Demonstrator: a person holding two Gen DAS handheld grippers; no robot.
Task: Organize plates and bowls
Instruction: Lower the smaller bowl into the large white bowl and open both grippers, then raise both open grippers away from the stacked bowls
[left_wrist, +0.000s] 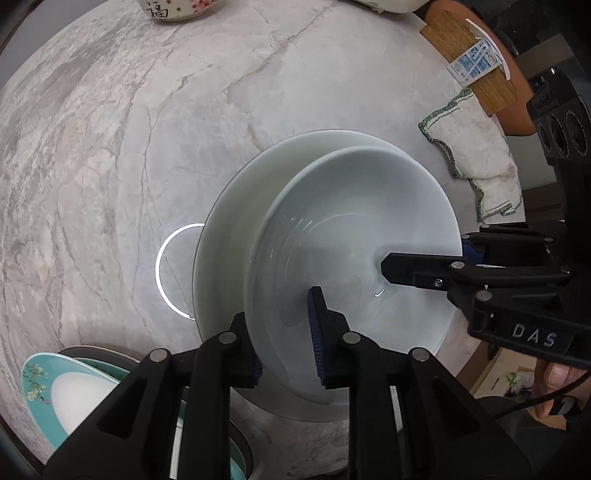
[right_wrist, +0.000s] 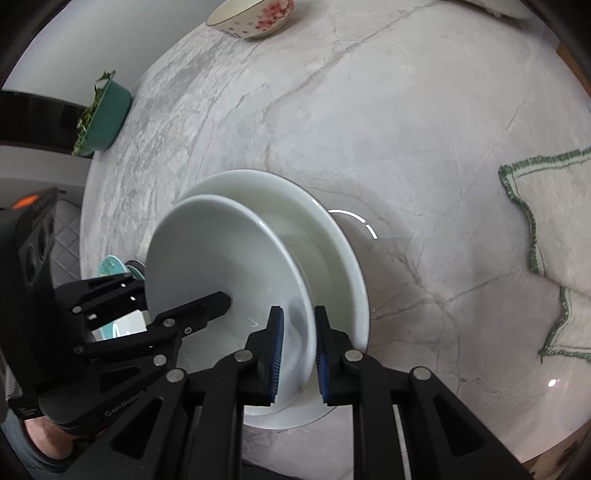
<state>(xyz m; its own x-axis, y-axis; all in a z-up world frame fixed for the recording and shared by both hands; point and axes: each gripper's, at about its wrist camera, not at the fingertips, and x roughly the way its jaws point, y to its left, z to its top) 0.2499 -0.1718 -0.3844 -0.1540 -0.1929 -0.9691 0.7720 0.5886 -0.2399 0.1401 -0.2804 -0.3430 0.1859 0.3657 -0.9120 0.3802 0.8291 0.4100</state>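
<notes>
A white upper plate (left_wrist: 351, 229) is held tilted over a larger white lower plate (left_wrist: 236, 229) that lies on the marble table. My left gripper (left_wrist: 286, 339) is shut on the upper plate's near rim. My right gripper (right_wrist: 299, 350) is shut on the opposite rim of the same plate (right_wrist: 221, 251); it also shows in the left wrist view (left_wrist: 421, 262). The lower plate (right_wrist: 332, 236) lies under it. A teal floral plate (left_wrist: 48, 391) sits at the lower left on a dark stand.
A white cloth with green stitching (right_wrist: 554, 258) lies to the right, also in the left wrist view (left_wrist: 476, 155). A floral bowl (right_wrist: 251, 14) stands at the far edge. A teal pot of greens (right_wrist: 103, 114) sits beyond the table's left edge. A wooden board (left_wrist: 469, 62) lies far right.
</notes>
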